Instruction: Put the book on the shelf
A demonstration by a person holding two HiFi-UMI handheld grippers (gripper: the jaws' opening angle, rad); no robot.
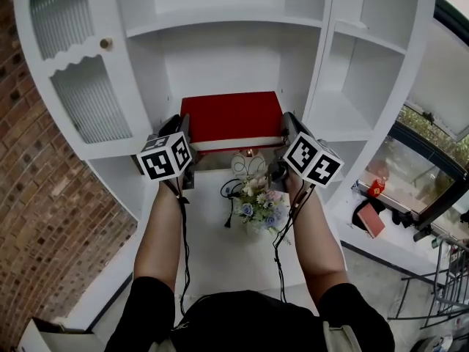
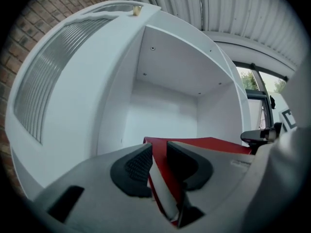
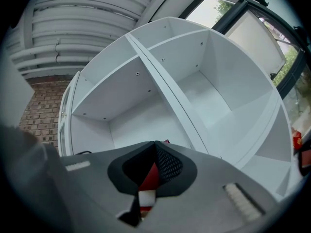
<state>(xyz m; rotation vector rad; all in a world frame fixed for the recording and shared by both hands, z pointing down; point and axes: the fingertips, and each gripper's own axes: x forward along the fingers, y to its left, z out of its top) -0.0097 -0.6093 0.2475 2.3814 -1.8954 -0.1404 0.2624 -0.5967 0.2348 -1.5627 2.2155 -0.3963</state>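
Clamped on the red book (image 1: 231,117) at opposite side edges, level before the shelf (image 1: 234,57): left gripper (image 2: 159,154) part-spread, right gripper (image 3: 154,149) pinched near-closed. Probably stiff, weighty (cover maybe slick); best gripped both sides

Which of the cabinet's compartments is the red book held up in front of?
The wide open middle compartment, between the ribbed glass door on the left and the narrower shelves on the right.
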